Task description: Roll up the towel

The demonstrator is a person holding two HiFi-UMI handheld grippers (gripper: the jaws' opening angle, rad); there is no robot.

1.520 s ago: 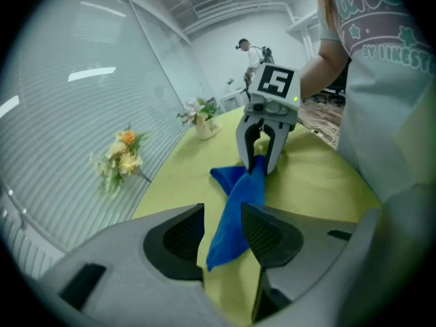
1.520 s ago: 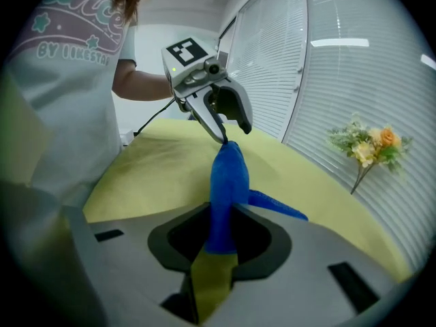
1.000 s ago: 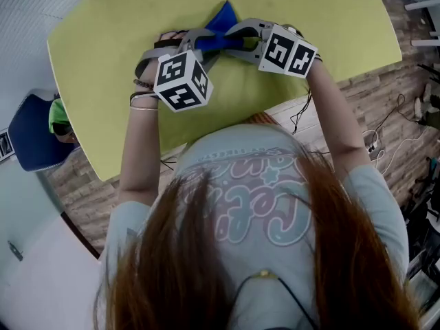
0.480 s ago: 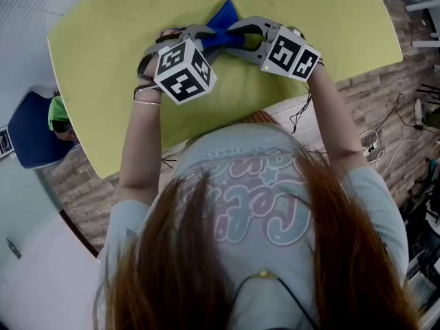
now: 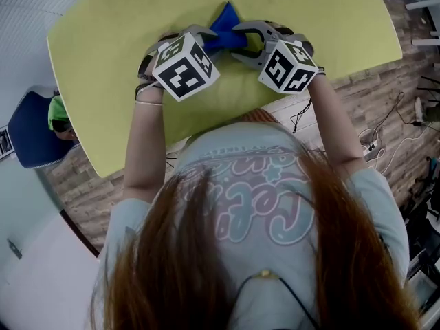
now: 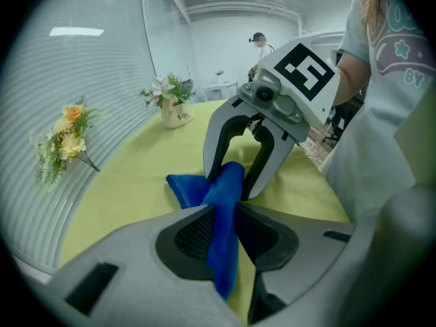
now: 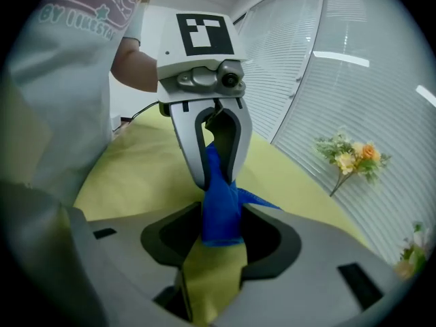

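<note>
- Table (image 5: 103, 60), yellow-green, fills most of the head view. Only that view shows the blue chair (image 5: 31, 133) beside it.
- Shirt (image 7: 82, 19) lettering is clearest in the right gripper view, where it seems to begin "BY LIKE", the rest being blurred.
- Left gripper (image 6: 221, 216): its jaws have just been closing and now pinch the towel (image 6: 221, 196).
- Right gripper (image 7: 219, 213): its jaws have just been opening and stand apart round the towel's other end.
- Towel, blue and bunched into a rough roll, sits on the table between both tools, with one corner poking out beyond them.
- Flower pot (image 6: 174, 111), its lettering too small to read, shows only in the left gripper view.
</note>
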